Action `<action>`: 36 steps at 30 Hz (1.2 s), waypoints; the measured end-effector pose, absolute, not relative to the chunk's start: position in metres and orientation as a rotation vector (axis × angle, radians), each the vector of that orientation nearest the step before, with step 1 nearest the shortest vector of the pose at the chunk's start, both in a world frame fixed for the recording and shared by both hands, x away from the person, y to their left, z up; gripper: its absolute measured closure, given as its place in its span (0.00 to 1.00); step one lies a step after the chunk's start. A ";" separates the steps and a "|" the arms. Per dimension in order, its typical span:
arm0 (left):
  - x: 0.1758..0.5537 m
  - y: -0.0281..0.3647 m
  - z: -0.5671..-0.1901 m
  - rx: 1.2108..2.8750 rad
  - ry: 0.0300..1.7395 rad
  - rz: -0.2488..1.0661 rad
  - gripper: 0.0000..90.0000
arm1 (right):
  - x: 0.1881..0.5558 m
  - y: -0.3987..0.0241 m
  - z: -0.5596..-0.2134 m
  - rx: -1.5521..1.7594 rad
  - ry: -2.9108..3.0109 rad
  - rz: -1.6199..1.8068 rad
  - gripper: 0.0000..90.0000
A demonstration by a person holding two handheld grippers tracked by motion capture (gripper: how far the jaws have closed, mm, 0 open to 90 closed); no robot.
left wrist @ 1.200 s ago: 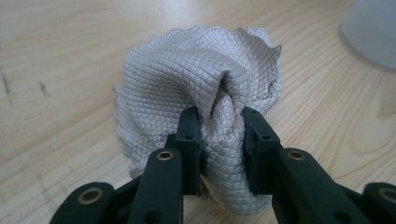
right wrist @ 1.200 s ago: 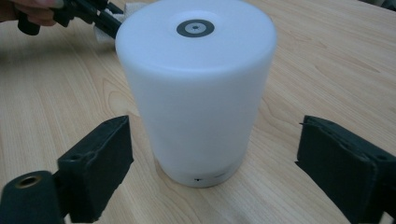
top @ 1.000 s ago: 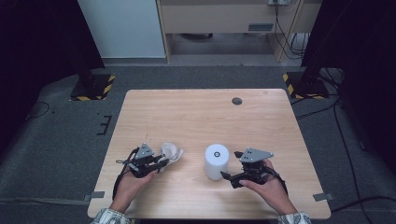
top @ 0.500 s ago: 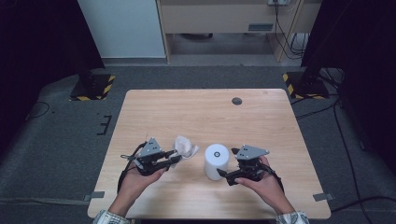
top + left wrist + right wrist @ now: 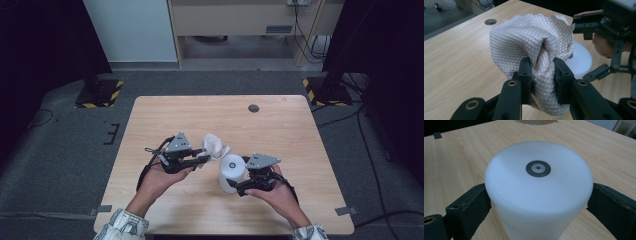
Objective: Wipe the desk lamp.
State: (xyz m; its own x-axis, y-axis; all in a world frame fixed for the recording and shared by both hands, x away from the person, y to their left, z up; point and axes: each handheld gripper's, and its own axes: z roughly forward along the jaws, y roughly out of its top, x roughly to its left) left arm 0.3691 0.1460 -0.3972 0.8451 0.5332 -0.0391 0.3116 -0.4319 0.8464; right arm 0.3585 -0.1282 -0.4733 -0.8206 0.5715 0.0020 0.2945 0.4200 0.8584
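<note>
Between the two black jaws of our left gripper [image 5: 541, 72] sits a bunched white cloth [image 5: 534, 45] with a tiny diamond pattern. The jaws are squeezed tight on it, and it is up off the table [image 5: 280, 125]. Just to the right of it, our right gripper [image 5: 237, 186] hugs a white round tub [image 5: 537, 195], one jaw pressed on each side. The tub stands upright on the table, very near the cloth. On top of the tub is a small grey ring [image 5: 538, 168]. We see no words on anything. Past both grippers is a dark round hole [image 5: 254, 108] in the table.
</note>
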 end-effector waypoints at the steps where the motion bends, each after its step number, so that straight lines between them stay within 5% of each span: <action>1: 0.368 0.140 -0.398 2.062 0.610 0.282 0.78 | 0.358 -0.126 -0.474 0.754 2.383 1.345 0.05; 27: 0.360 0.101 -0.401 2.314 0.446 0.203 0.78 | 0.354 -0.113 -0.473 0.717 2.415 1.348 0.10; 36: 0.379 0.090 -0.400 2.297 0.506 0.275 0.78 | 0.353 -0.114 -0.473 0.721 2.414 1.340 0.10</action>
State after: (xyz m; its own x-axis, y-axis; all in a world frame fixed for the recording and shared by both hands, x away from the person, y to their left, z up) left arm 0.3788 0.0896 -0.4001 0.8985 0.4369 0.0437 0.2748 -0.6373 0.7199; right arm 0.3528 -0.1137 -0.4729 -0.8338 0.5520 -0.0078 0.2855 0.4432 0.8497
